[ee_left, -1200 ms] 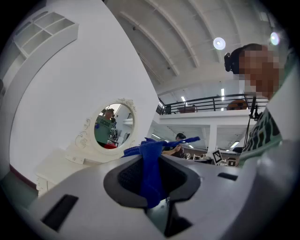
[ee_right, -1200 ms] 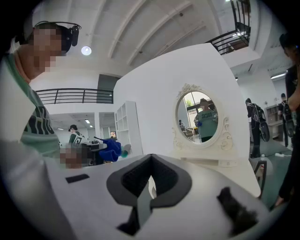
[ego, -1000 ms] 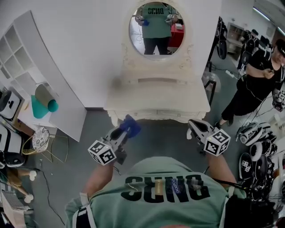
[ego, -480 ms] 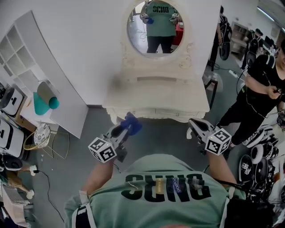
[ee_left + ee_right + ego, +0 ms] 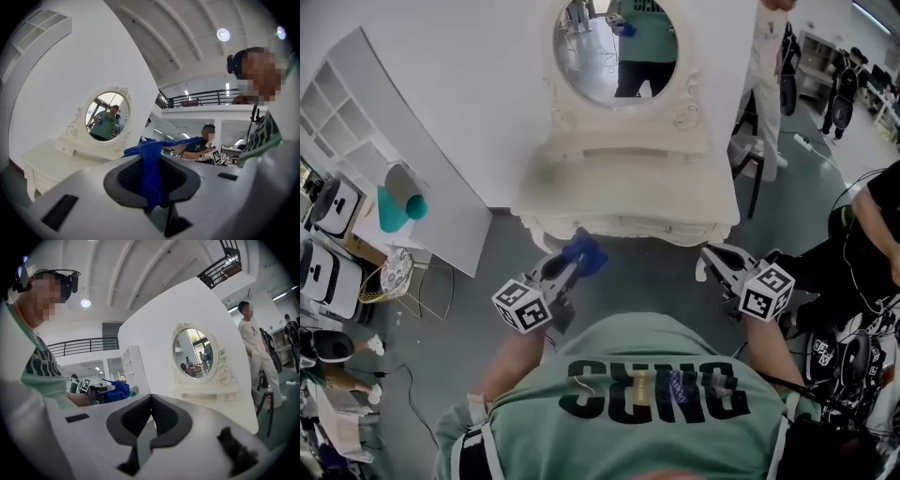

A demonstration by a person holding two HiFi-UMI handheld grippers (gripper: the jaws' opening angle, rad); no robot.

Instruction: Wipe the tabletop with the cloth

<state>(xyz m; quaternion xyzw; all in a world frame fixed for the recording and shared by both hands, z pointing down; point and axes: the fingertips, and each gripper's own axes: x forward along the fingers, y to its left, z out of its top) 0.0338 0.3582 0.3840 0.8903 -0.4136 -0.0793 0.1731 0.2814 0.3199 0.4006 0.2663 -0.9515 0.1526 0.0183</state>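
A blue cloth (image 5: 582, 253) is pinched in my left gripper (image 5: 567, 262), which hangs just short of the front edge of a cream dressing table (image 5: 623, 192). From the left gripper view the blue cloth (image 5: 152, 171) drapes between the shut jaws, with the dressing table (image 5: 51, 161) at the lower left. My right gripper (image 5: 712, 264) is held off the table's front right corner, jaws shut with nothing between them. In the right gripper view the jaws meet (image 5: 151, 414) and the blue cloth (image 5: 118, 391) shows at the left.
An oval mirror (image 5: 614, 47) stands at the back of the table top. A white shelf unit (image 5: 403, 178) leans at the left with a teal cone (image 5: 394, 208). A chair (image 5: 750, 178) and a standing person (image 5: 769, 56) are at the right; gear (image 5: 853, 356) crowds the floor at the lower right.
The head view has shifted so the table sits higher and nearer. Both grippers keep the same pose before the table edge. The person at the right has moved lower right; another now stands by the wall.
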